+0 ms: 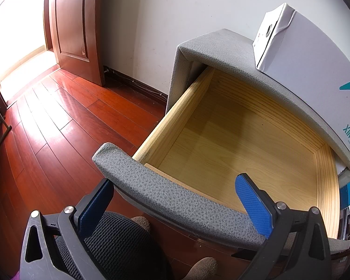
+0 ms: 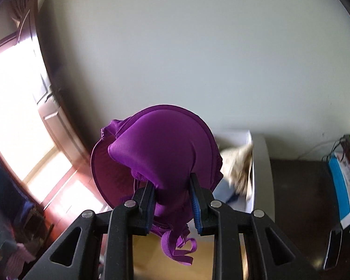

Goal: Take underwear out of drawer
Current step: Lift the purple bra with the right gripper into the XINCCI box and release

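Clamped between our right gripper's (image 2: 172,196) blue pads (image 2: 195,210) is a purple bra (image 2: 156,154); the two fingers pinch the fabric near the base of one cup, and the rest of the garment stands up in front of the camera, against the pale wall (image 2: 198,46). Its straps and a hooked band dangle below the pads, loose in the air. The bra is out of the drawer and touches nothing but our pads. Behind it, to the right, we see a white box (image 2: 242,137) on top of the grey nightstand (image 2: 261,163), blurred, with something beige and fuzzy just beside it that we cannot identify.

Our left gripper (image 1: 175,200) straddles the drawer's padded grey front panel (image 1: 175,200): one blue pad (image 1: 254,205) sits inside the drawer, the other outside it over the floor. The jaws stand wide, and we cannot say for sure that either pad presses the panel.

The drawer (image 1: 245,140) is pulled well out of the nightstand, and its pale wooden bottom shows from the front edge to the back corners. On the nightstand's top, at the right, rests the white box with teal lettering. Red wooden floorboards (image 1: 58,128) run to the left toward a brown door (image 1: 72,23).
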Demonstrator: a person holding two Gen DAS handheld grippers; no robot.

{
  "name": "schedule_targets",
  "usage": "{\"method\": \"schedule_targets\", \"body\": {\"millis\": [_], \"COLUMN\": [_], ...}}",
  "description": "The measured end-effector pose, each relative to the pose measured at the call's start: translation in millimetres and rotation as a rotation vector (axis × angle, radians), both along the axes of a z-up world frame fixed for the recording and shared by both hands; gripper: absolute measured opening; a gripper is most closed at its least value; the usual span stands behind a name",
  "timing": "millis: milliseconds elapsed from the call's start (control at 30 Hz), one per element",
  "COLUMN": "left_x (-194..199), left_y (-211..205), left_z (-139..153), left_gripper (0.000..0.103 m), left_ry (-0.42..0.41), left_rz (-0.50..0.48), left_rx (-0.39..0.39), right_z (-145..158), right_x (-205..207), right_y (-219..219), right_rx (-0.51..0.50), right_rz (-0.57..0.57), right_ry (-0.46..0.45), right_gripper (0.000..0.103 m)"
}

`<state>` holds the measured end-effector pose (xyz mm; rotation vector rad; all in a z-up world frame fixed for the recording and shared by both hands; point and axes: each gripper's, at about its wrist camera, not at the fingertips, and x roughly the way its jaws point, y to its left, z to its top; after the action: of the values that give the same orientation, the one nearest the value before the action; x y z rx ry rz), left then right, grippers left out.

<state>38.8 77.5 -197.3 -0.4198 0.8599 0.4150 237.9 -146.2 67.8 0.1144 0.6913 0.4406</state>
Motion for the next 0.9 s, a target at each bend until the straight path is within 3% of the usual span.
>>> {"method": "schedule_targets", "body": {"millis": [167,433,633,733,833,900], "left_x": [0,0,0,0,0,0], "left_y": [0,0,0,0,0,0], "left_z": [0,0,0,0,0,0], "left_gripper": [0.103,0.103,0.103,0.103,0.103,0.103], "left_ry": [0.0,0.0,0.0,0.001,0.001,0.0], "left_rz": [0.0,0.0,0.0,0.0,-0.001,0.0], "left_rx": [0.0,0.0,0.0,0.0,0.0,0.0], "right_z": [-15,-88,-112,-124,-150,-161], "right_x": [48,105,121,126,128,121], "right_y": [12,35,46,55,61,60], "right_rx": [0.014,-0.08,-0.111,-0.175,-0.235,-0.253], "right_rz": [-0.073,-0.107,-0.087,-0.058,-0.028,-0.026], "right_ry": [0.005,0.114,0.18,0.217,0.31,0.307], "right_gripper": [0.026,0.026,0.026,0.026,0.026,0.027]}}
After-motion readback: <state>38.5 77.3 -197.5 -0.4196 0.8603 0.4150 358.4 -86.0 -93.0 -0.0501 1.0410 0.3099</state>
